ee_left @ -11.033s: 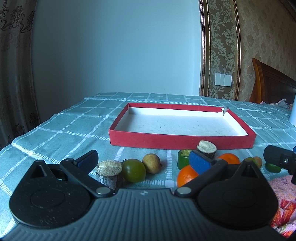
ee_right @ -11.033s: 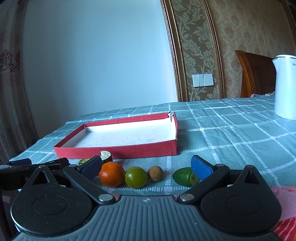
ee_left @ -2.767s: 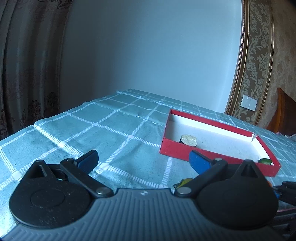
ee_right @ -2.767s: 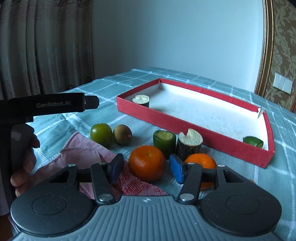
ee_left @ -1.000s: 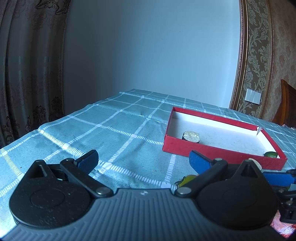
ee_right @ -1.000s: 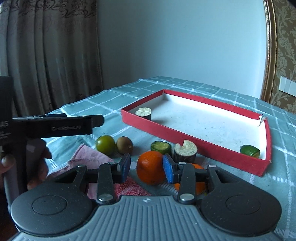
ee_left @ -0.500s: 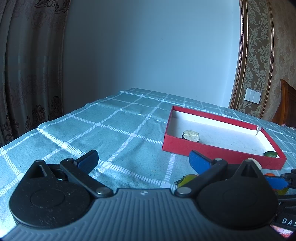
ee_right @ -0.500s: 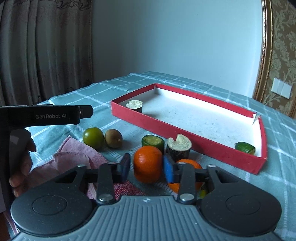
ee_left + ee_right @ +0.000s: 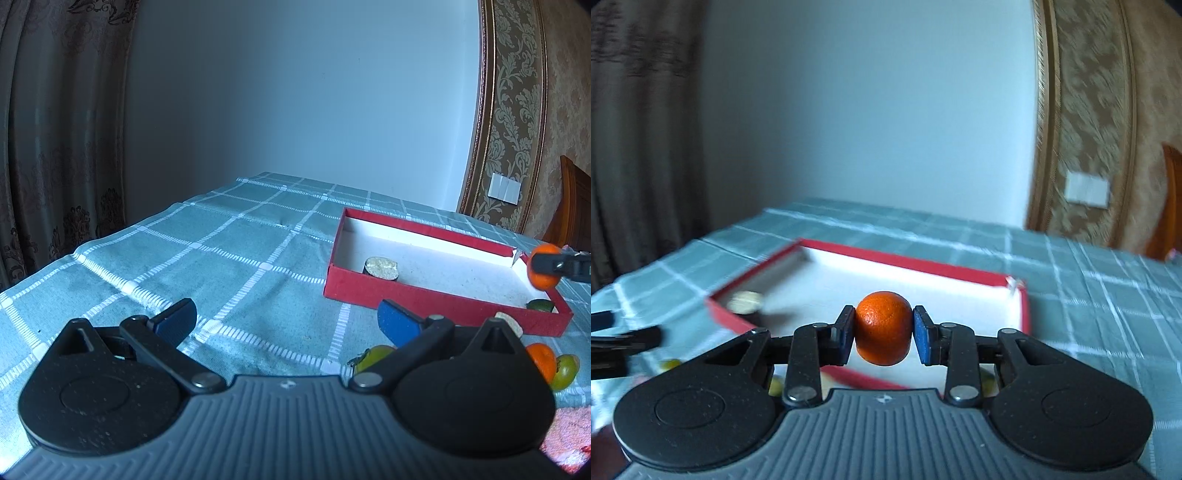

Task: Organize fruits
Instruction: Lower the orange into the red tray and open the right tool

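Note:
My right gripper (image 9: pixel 883 334) is shut on an orange (image 9: pixel 883 328) and holds it in the air over the near side of the red tray (image 9: pixel 908 258). In the left wrist view the same orange (image 9: pixel 543 271) hangs above the tray's (image 9: pixel 436 301) right end. A cut round piece (image 9: pixel 381 267) lies in the tray's near left corner and a green fruit (image 9: pixel 540 305) in its right corner. My left gripper (image 9: pixel 286 321) is open and empty, low over the tablecloth left of the tray.
On the cloth in front of the tray lie another orange (image 9: pixel 542 360), green fruits (image 9: pixel 564 371) (image 9: pixel 371 356) and a cut piece (image 9: pixel 509 326). A pink towel (image 9: pixel 565 435) lies at the near right. The checked tablecloth (image 9: pixel 221 266) stretches left to the table edge.
My right gripper has closed on the orange, lifted it off the table and carried it forward over the tray. My left gripper has stayed nearly still.

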`<state>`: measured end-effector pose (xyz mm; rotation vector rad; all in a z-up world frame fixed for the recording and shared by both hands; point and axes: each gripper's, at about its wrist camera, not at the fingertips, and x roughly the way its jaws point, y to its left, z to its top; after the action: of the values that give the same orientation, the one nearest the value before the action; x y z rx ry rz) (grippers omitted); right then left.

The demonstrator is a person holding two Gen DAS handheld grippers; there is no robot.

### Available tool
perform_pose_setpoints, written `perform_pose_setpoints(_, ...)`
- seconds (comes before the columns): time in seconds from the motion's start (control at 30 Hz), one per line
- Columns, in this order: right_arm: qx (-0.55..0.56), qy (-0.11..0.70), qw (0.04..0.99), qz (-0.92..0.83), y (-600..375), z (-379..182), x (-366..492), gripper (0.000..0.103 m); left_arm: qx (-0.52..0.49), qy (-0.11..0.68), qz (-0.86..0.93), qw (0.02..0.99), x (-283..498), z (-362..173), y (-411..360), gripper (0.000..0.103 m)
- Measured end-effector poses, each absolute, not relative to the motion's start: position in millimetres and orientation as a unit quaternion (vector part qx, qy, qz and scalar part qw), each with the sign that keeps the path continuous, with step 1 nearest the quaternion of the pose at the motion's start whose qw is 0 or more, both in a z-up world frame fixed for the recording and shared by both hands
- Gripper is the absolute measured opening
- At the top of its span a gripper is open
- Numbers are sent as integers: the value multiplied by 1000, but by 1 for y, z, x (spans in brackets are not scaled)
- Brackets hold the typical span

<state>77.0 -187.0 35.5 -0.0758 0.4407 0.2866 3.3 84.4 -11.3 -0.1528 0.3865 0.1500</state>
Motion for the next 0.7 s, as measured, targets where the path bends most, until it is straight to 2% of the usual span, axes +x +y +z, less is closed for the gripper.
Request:
perform_pose_setpoints(0.3, -51, 263, 956, 120, -200, 4, 95, 33, -72, 195, 73, 975, 4, -11, 83, 103)
perform_pose_setpoints(0.4, -44, 256, 960, 108, -203, 7, 87, 51, -70, 196, 76, 975, 5, -11, 83, 103)
perform_pose_setpoints(0.47, -33, 229, 968, 101, -209, 15, 75, 70, -69, 198, 77, 975, 5, -11, 82, 103)
perform_pose_setpoints(0.7, 53, 176, 980, 79, -254, 31, 15, 82, -64, 203, 85, 973, 7, -11, 81, 103)
